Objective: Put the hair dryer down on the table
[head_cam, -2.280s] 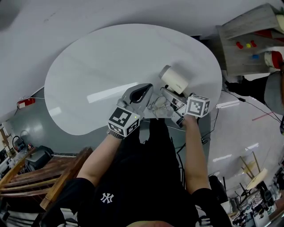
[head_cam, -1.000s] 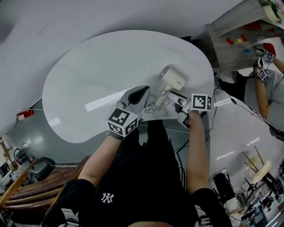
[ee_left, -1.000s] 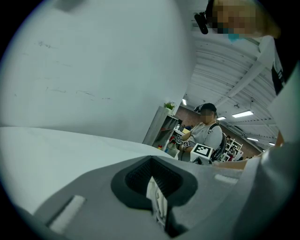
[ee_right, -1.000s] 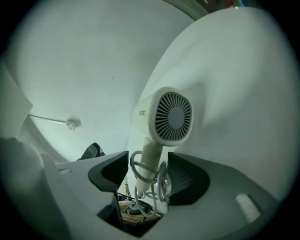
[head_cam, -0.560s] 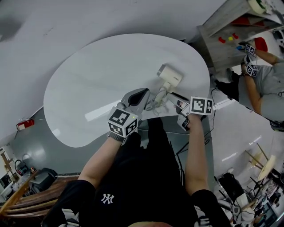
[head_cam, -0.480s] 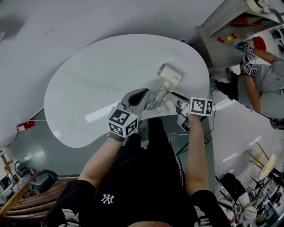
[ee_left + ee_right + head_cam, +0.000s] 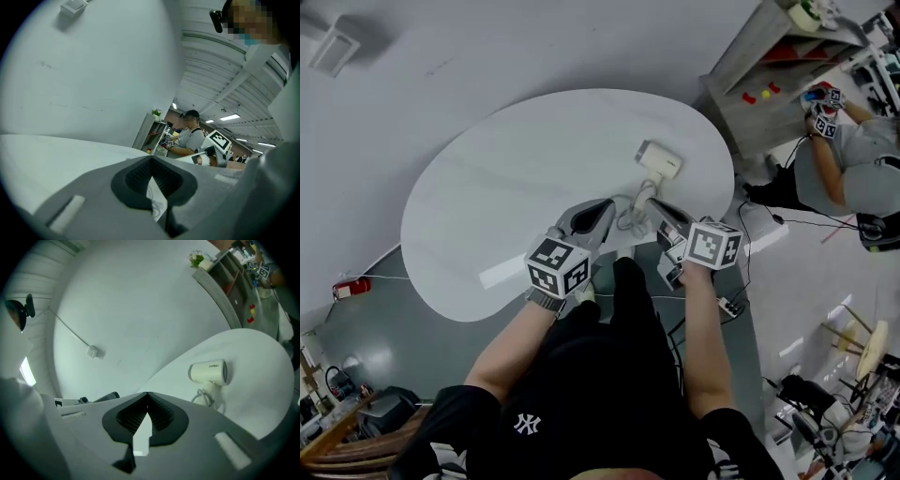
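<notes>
The cream hair dryer [image 7: 659, 161] lies on its side on the white oval table [image 7: 487, 206], at the right part of it. Its cord [image 7: 630, 214] is coiled just in front of the handle. In the right gripper view the hair dryer [image 7: 209, 371] lies ahead and to the right, well apart from the jaws. My left gripper [image 7: 607, 204] and right gripper [image 7: 653, 204] hover at the table's near edge, either side of the cord. Both the left gripper [image 7: 151, 158] and the right gripper [image 7: 147, 393] are shut, with nothing between the jaws.
A grey shelf unit [image 7: 769, 75] with small coloured items stands past the table's right end. Another person [image 7: 853, 178] with grippers works beside it. A power strip [image 7: 727, 305] and cables lie on the floor at the right. A small box [image 7: 92, 351] hangs on the wall.
The right gripper has let go of the hair dryer and drawn back toward the table's near edge. The dryer now rests on the table. The left gripper has hardly moved.
</notes>
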The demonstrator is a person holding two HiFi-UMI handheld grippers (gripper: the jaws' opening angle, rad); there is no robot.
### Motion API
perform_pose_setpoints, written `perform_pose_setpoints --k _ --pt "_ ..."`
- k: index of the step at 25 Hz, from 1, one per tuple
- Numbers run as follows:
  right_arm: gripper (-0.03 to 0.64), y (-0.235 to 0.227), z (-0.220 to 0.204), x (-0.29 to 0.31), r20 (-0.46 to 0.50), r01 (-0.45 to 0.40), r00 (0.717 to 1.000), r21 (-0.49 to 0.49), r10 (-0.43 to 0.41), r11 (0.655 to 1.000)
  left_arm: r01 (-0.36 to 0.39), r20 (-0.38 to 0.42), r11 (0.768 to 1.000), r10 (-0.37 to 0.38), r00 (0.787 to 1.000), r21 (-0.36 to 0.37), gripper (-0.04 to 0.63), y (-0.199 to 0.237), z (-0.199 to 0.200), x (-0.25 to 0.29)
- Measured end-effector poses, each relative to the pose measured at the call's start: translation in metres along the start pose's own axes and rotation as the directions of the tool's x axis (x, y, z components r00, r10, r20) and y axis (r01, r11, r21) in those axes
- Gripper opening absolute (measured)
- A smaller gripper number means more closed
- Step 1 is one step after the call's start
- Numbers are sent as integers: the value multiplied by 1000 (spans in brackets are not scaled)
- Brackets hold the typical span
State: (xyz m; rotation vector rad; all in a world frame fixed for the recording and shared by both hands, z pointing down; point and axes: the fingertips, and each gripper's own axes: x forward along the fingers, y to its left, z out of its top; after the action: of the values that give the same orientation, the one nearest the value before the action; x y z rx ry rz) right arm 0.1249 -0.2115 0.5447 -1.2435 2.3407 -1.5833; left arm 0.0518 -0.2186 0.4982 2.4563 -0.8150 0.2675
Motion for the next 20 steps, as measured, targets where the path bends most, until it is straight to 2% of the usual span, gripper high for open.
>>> perform_pose_setpoints --k 4,10,20 --pt "21 38 4 -4 60 25 998 -130 -17 991 9 27 1000 -9 1000 8 0 -7 17 -20" --pt "21 87 7 -15 150 85 988 -277 -44 957 35 71 999 -37 997 34 0 -24 41 -54" --pt "21 153 13 -38 272 175 960 -405 -65 897 73 158 994 -85 984 83 0 -57 81 -100"
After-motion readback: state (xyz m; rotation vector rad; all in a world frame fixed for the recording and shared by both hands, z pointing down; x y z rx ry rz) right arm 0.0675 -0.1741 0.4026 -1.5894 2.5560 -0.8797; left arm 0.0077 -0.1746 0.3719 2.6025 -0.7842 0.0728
